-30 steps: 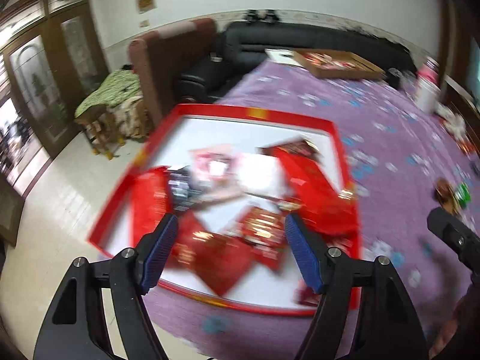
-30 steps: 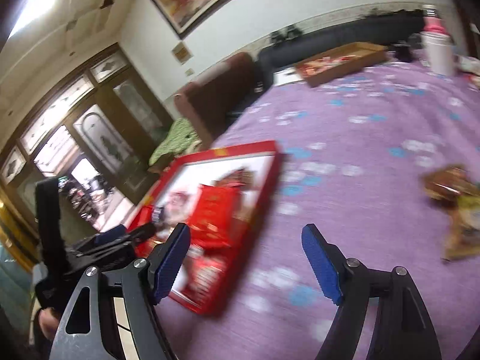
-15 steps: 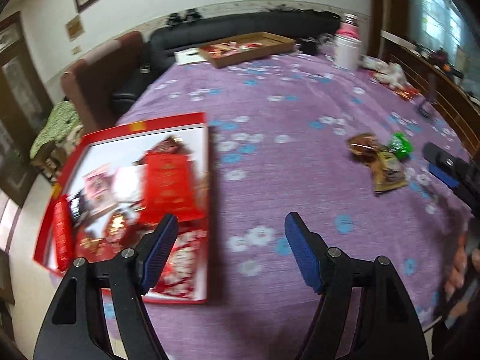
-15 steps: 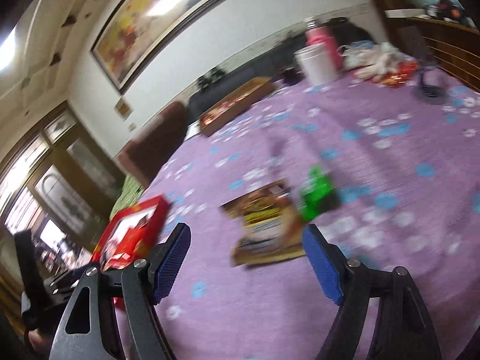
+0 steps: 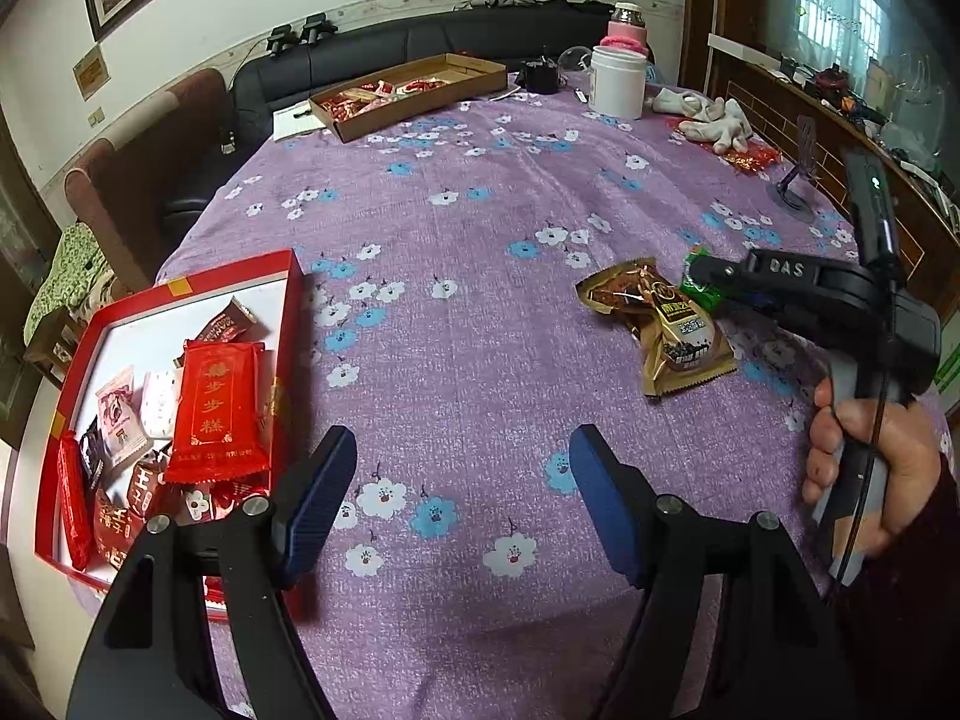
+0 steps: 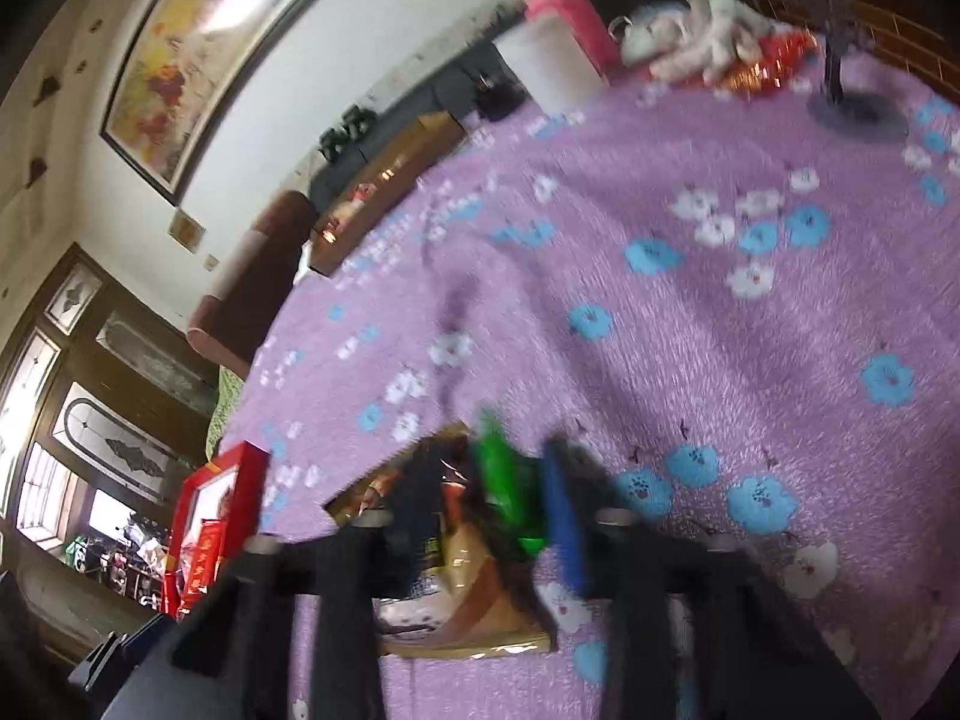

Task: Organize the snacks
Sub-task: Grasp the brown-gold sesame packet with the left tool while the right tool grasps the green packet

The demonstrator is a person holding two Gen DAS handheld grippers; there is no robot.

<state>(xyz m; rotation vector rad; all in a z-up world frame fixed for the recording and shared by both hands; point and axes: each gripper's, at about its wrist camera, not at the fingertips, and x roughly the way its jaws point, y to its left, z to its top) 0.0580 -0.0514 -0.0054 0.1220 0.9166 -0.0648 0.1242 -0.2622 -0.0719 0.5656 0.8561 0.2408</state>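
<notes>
A red box (image 5: 294,312) with a white floor holds several red, pink and dark snack packets at the table's left edge. Two gold-brown packets (image 5: 660,318) and a small green packet (image 5: 699,282) lie on the purple cloth at the right. My left gripper (image 5: 459,504) is open and empty above bare cloth. My right gripper (image 5: 699,276) reaches in from the right, its tip over the green packet. In the blurred right wrist view its fingers (image 6: 561,516) stand close on either side of the green packet (image 6: 504,480), above a gold packet (image 6: 474,594).
A brown cardboard tray (image 5: 414,93) of snacks sits at the table's far side. A white jar (image 5: 618,81), a pink bottle (image 5: 627,30), white gloves (image 5: 714,120) and a dark phone stand (image 5: 801,180) are at the far right. A sofa and armchair stand beyond.
The left gripper swung right, away from the red box, to bare cloth. The right gripper moved onto the loose packets and its fingers narrowed around the green one.
</notes>
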